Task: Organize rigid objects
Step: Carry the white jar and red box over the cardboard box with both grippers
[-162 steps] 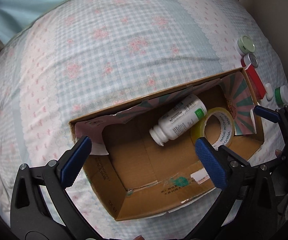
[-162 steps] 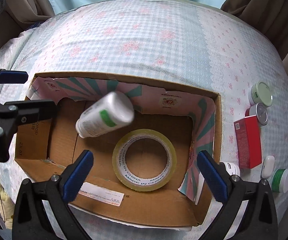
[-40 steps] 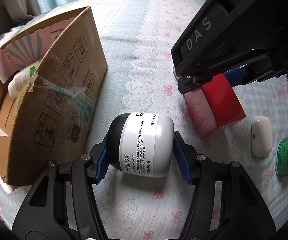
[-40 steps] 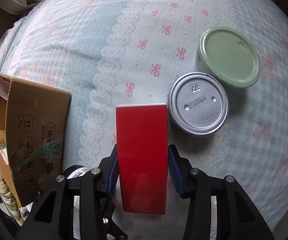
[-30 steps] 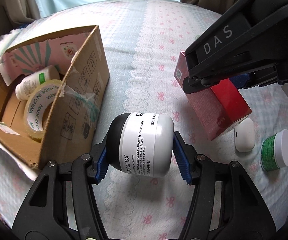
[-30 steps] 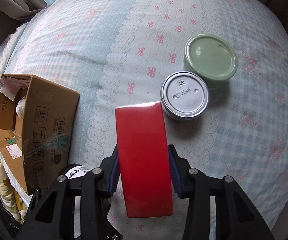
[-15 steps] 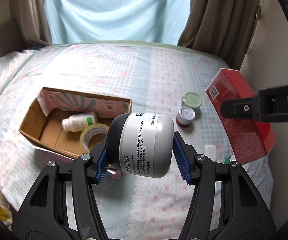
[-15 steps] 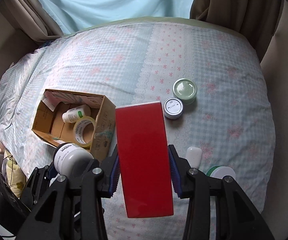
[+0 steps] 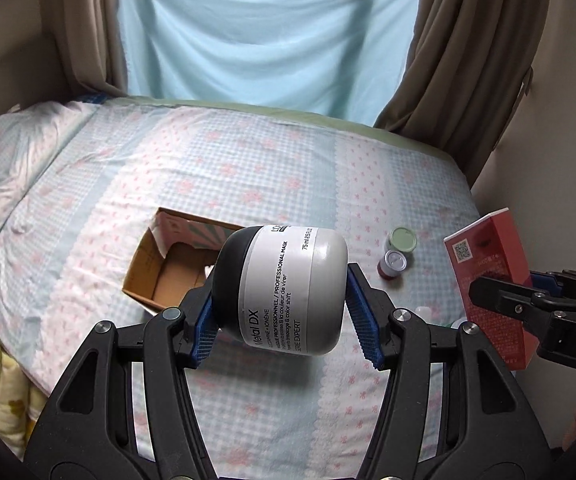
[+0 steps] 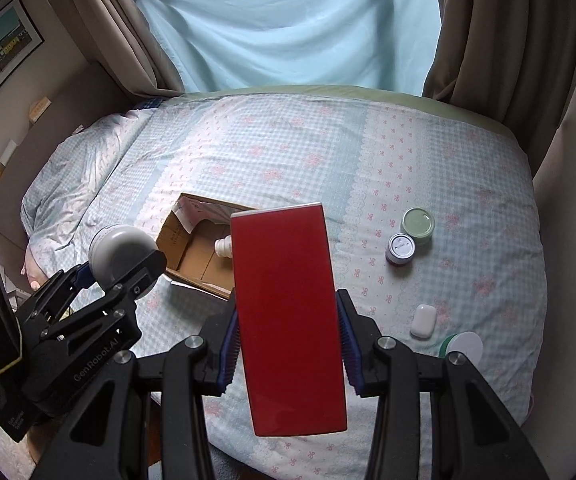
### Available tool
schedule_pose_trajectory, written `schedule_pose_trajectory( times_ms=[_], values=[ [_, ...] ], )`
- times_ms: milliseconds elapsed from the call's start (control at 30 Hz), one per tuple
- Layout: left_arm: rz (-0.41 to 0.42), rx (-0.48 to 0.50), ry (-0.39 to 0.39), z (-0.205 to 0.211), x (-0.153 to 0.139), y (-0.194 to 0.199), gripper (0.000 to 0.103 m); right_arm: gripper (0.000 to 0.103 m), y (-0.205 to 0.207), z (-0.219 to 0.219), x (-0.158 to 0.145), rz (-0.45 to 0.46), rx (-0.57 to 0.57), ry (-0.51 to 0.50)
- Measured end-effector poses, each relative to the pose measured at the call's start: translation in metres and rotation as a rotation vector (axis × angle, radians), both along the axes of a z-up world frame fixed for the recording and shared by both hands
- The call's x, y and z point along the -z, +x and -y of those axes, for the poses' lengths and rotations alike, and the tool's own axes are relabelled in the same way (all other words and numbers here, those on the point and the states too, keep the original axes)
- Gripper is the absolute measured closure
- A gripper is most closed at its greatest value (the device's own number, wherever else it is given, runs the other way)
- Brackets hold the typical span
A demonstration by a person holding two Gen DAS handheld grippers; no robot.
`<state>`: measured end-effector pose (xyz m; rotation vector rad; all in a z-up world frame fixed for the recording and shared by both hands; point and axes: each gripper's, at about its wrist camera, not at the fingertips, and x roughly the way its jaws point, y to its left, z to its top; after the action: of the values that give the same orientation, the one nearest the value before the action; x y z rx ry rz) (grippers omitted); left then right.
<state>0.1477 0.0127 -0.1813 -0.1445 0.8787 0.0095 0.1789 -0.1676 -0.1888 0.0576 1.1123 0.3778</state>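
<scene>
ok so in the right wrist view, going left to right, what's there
gray jar in the left claw → cardboard box → red box in the right claw → silver-lidded can → white earbud case → green-and-white jar

My two black clamp grippers

My left gripper (image 9: 283, 316) has black arms shaped like scissor handles, silver round screws at the joints and ribbed blue pads (image 9: 362, 320). My right gripper (image 10: 285, 346) is built the same, with darker blue pads (image 10: 227, 346). White lettering marks the housings: "GenRobot.AI" on the left, "DAS" on the right.
</scene>
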Motion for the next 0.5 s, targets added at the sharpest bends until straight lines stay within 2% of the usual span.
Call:
schedule_pose_trajectory(
  times_ms=[267, 500],
  values=[
    [-0.053, 0.068, -0.020, -0.090, 0.007, 0.030, 0.049, 0.063, 0.009, -0.069, 0.018, -0.054, 0.114, 0.049],
    [-0.120, 0.185, 0.011, -0.162, 0.036, 0.070, 0.049, 0.063, 0.027, -0.133, 0.050, -0.159, 0.259, 0.086]
  ],
)
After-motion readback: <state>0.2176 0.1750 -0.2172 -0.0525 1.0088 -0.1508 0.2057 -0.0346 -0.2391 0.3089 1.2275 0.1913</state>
